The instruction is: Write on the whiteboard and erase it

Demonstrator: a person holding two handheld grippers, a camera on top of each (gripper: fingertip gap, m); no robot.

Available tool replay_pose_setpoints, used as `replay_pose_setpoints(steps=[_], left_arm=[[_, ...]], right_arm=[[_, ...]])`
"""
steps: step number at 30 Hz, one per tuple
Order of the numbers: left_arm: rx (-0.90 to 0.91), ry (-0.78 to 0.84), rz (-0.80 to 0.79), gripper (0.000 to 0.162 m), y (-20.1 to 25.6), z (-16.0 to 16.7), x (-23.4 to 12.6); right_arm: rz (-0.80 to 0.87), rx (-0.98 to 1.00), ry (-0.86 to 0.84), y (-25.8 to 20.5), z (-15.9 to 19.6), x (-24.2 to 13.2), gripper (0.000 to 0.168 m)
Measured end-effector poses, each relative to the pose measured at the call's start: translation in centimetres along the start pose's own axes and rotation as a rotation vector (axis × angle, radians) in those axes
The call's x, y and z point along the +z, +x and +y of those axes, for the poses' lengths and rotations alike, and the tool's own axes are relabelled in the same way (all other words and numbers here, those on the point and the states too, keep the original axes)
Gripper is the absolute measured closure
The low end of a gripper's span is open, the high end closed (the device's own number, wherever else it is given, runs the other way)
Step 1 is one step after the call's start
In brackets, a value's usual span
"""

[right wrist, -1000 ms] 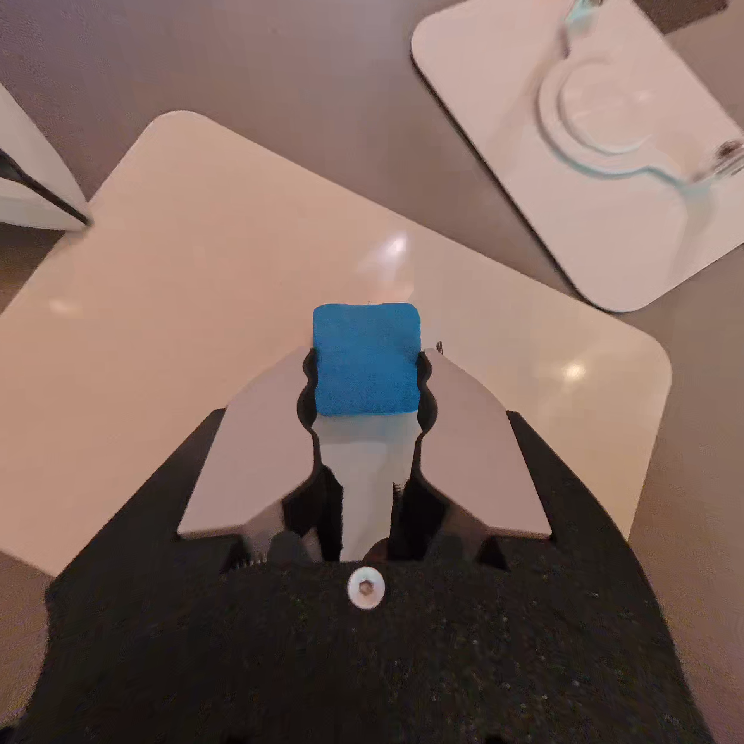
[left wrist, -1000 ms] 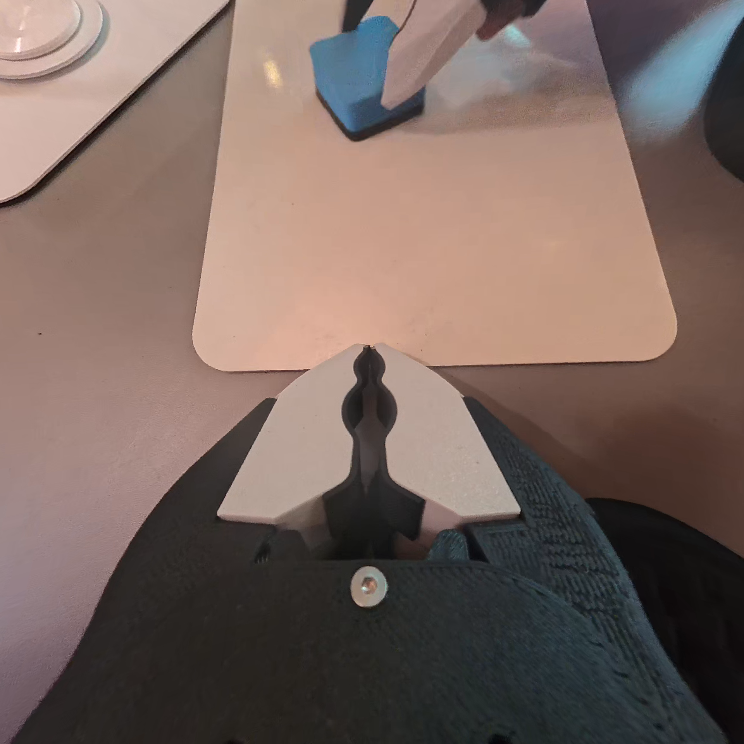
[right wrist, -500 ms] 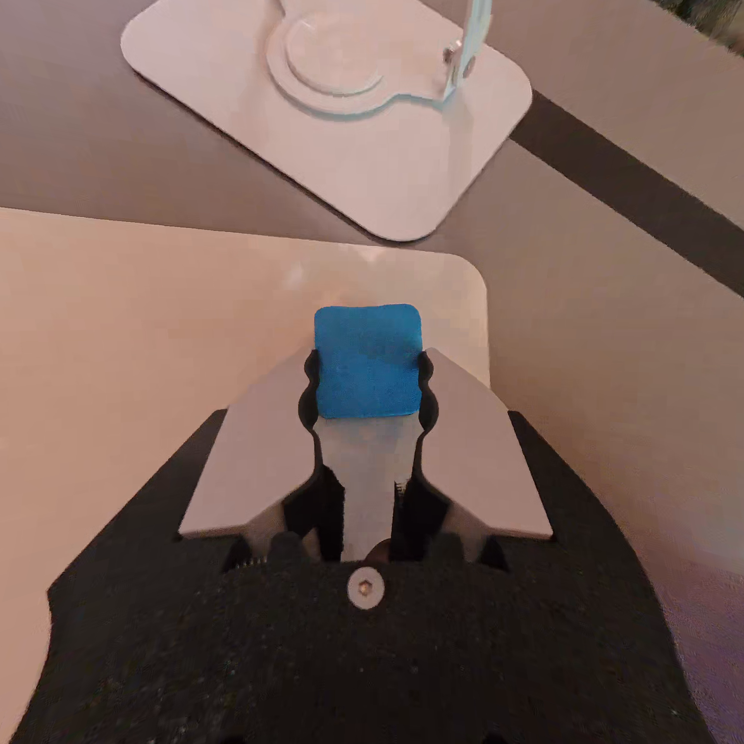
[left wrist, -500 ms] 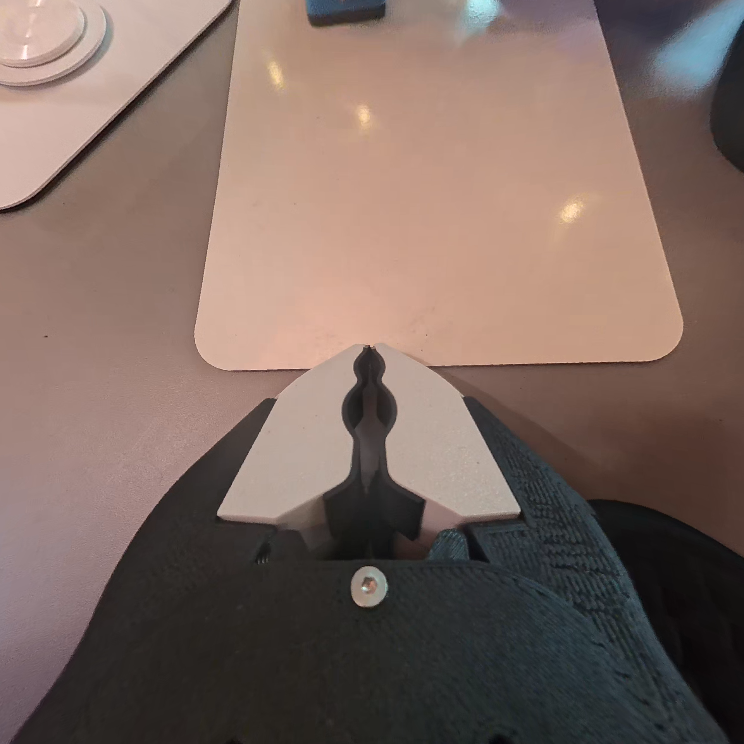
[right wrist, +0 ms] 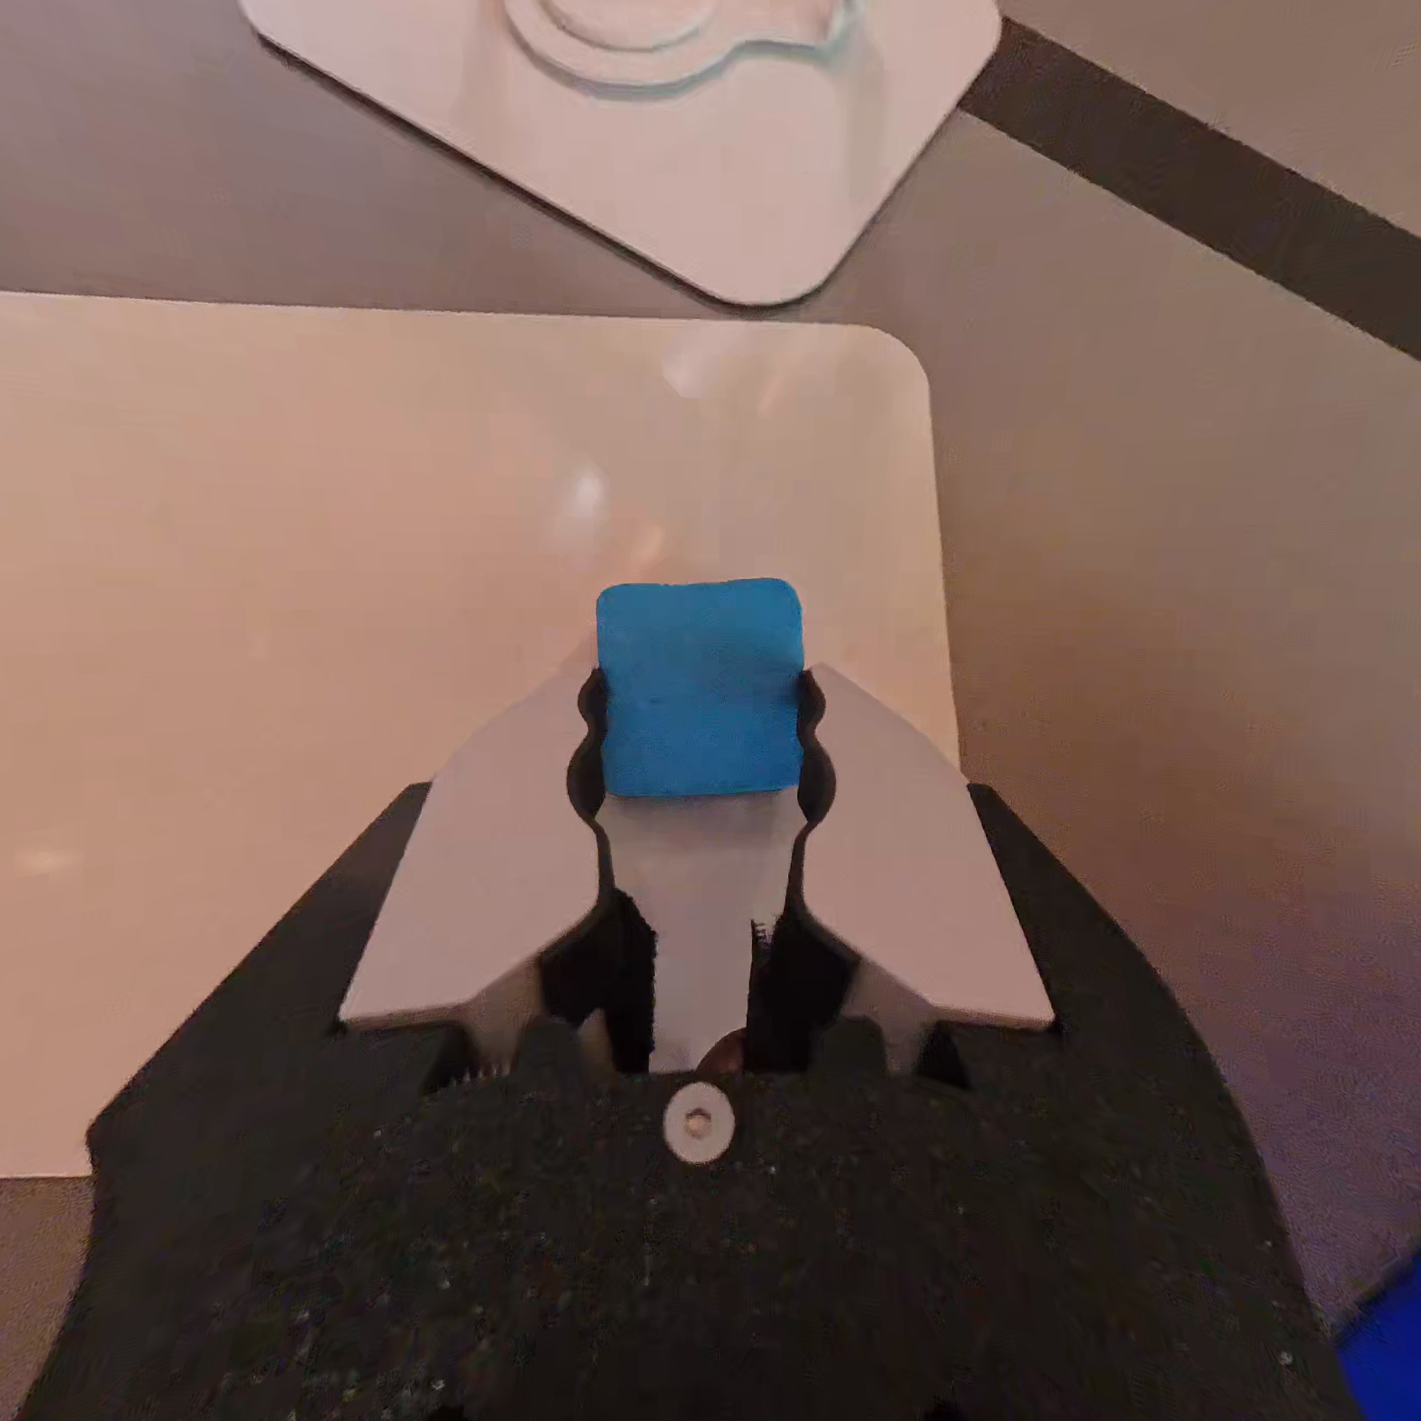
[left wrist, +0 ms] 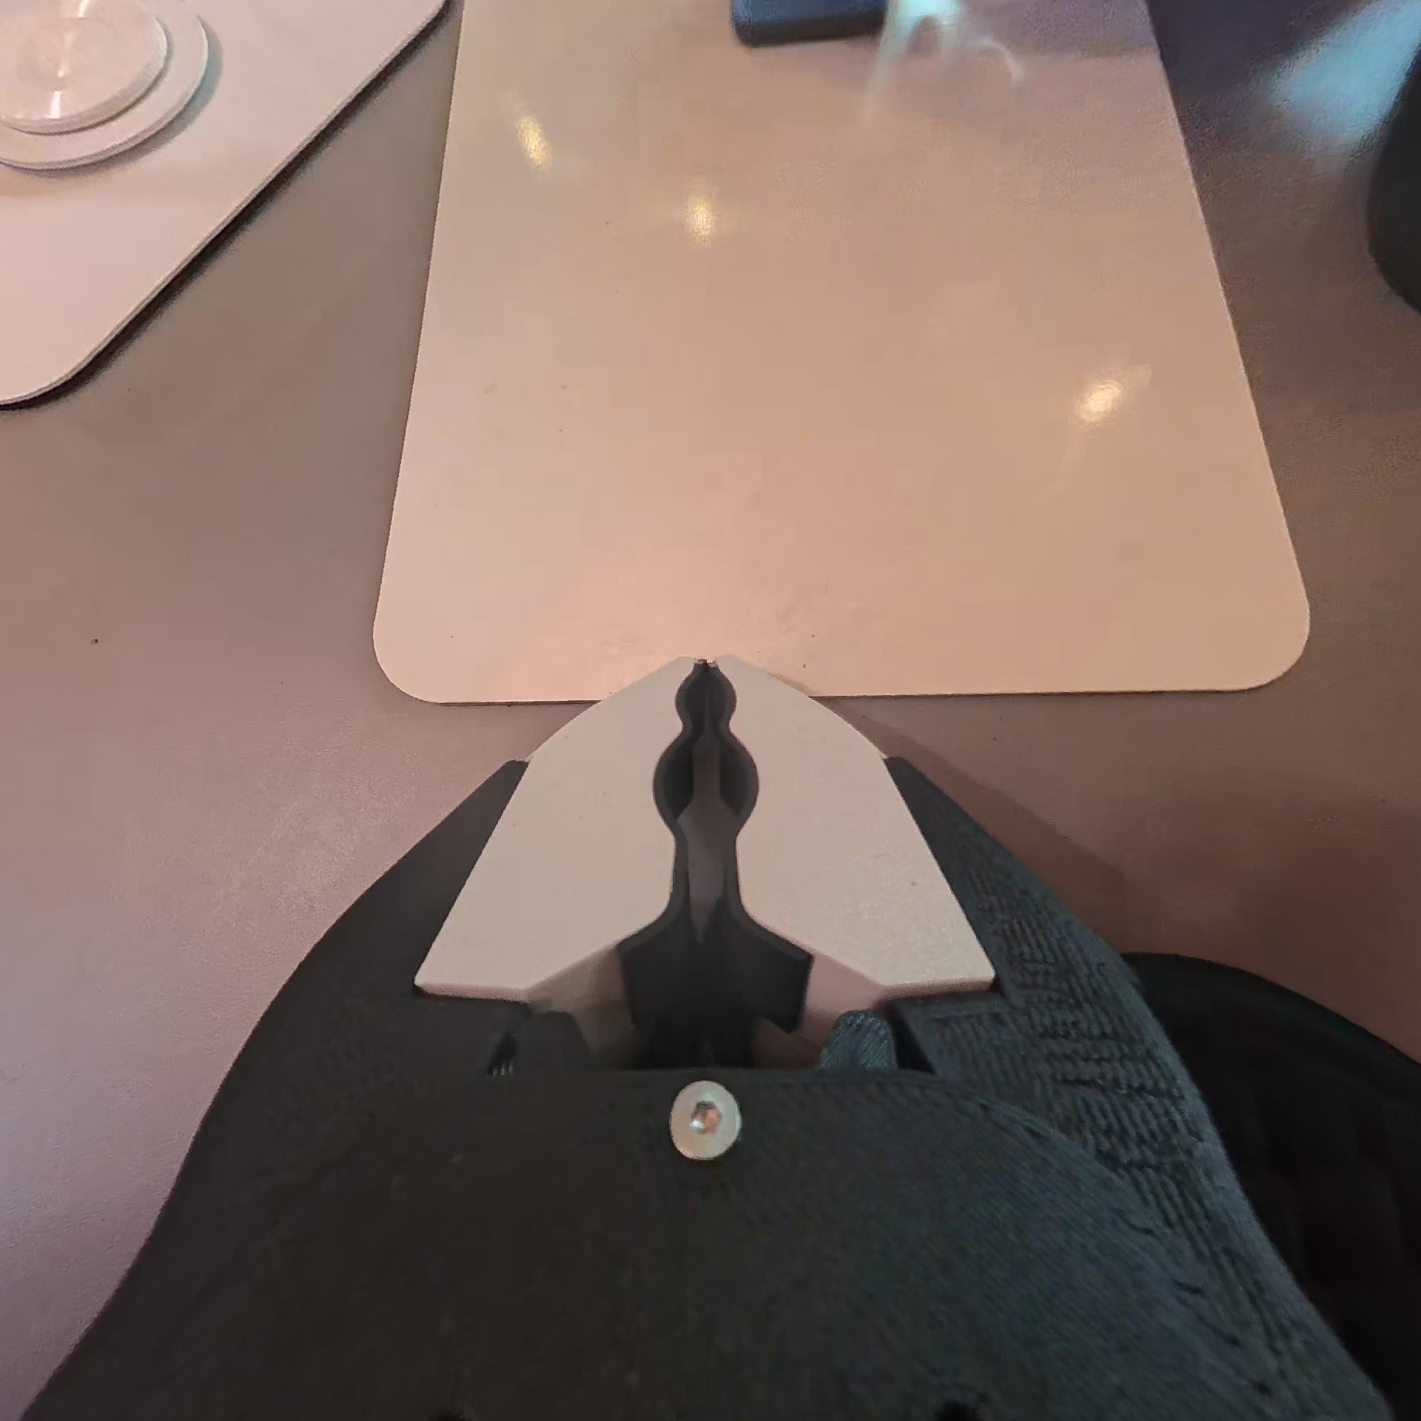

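table [left wrist: 192,615]: grey-brown, matte | dark seam [right wrist: 1230,154] | light: warm

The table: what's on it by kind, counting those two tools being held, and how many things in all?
Whiteboard: 1
Blue eraser: 1, clamped in the right hand-held gripper
White base plate with a clear round disc: 1
Hand-held gripper: 2, left and right
Total: 5

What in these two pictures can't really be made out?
- Left wrist view: blue foam eraser block cut off by the top edge; smear beside it is motion blur.
- Right wrist view: eraser's underside on the pale rounded whiteboard is hidden; blue object cut off bottom right.
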State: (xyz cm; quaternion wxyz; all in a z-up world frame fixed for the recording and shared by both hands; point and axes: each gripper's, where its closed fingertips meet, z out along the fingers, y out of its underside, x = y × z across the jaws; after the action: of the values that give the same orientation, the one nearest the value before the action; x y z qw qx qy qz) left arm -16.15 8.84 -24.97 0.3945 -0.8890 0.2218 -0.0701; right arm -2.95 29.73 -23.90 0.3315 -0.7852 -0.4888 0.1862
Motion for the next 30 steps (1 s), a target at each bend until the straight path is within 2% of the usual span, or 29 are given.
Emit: replay_pose_setpoints(steps=[2, 4, 7, 8, 10, 13, 15, 18, 24, 26, 28, 30], left_arm=[[-0.002, -0.005, -0.004, 0.161, -0.1, 0.0, 0.0], [-0.004, -0.006, -0.009, 0.161, -0.2, 0.0, 0.0], [0.001, -0.004, -0.019, 0.160, -0.3, 0.1, 0.0], [0.002, -0.004, -0.021, 0.160, -0.3, 0.1, 0.0], [0.007, -0.006, -0.023, 0.160, -0.3, 0.1, 0.0], [0.006, -0.008, -0.021, 0.160, -0.3, 0.2, -0.1], [-0.001, -0.007, -0.019, 0.161, -0.3, 0.2, -0.1], [-0.006, -0.008, -0.022, 0.161, -0.3, 0.1, 0.0], [-0.002, -0.007, -0.027, 0.161, -0.4, 0.2, 0.0], [-0.013, 0.003, -0.010, 0.160, -0.4, 0.2, -0.2], [0.002, 0.016, 0.001, 0.154, -0.2, 0.2, -0.3], [0.030, 0.024, 0.004, 0.152, 0.1, 0.1, -0.3]], right_arm=[[0.054, -0.002, -0.003, -1.1, 0.8, -1.0, 0.120], [-0.056, -0.057, 0.024, -7.0, 1.0, -1.5, 0.120], [-0.262, -0.274, 0.070, -17.6, 2.0, -3.2, 0.120], [-0.291, -0.343, 0.054, -19.3, 2.6, -3.8, 0.120], [-0.261, -0.368, 0.005, -17.5, 3.4, -4.6, 0.120], [0.000, -0.124, -0.039, -6.3, 4.6, -5.1, 0.120], [0.047, 0.075, -0.067, -2.1, 6.2, -6.3, 0.120], [0.064, 0.079, -0.044, -3.6, 6.7, -6.8, 0.120], [-0.194, -0.111, 0.005, -16.6, 5.9, -6.8, 0.120], [-0.308, -0.145, 0.029, -19.3, 6.0, -7.4, 0.120], [-0.326, -0.108, 0.138, -18.7, 5.3, -8.9, 0.120], [-0.251, 0.001, 0.329, -14.7, 3.4, -12.5, 0.121]])
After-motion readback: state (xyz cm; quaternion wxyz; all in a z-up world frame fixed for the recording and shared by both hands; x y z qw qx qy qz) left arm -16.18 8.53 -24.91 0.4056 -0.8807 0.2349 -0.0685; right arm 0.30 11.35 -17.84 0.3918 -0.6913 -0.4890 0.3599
